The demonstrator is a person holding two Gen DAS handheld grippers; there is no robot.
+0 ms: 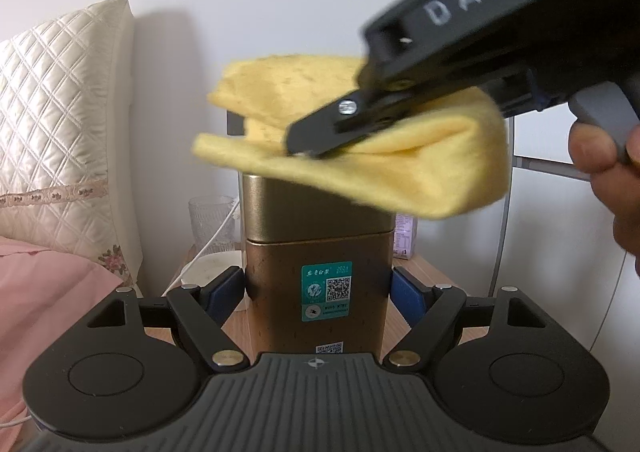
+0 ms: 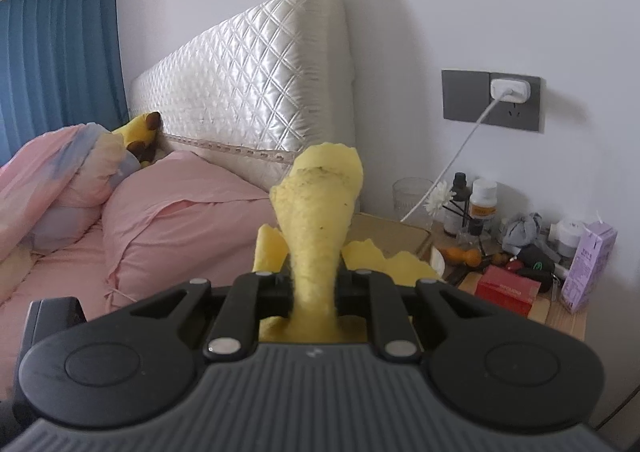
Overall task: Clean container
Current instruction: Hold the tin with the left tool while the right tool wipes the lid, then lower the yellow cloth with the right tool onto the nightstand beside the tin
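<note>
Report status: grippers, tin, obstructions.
Left gripper shut on gold tin. Right gripper shut on yellow cloth, cloth over tin lid. Nothing in the way.

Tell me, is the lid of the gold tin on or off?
On. The lid sits on the upright tin, its seam closed, under the yellow cloth.

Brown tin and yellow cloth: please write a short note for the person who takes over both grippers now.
Left gripper: shut on the brown tin, holding it upright above the bedside table.
Right gripper: shut on the folded yellow cloth, which lies over the tin's lid.
Done: tin held, cloth brought to the top.
Left: wipe lid and sides, put the tin down.
</note>
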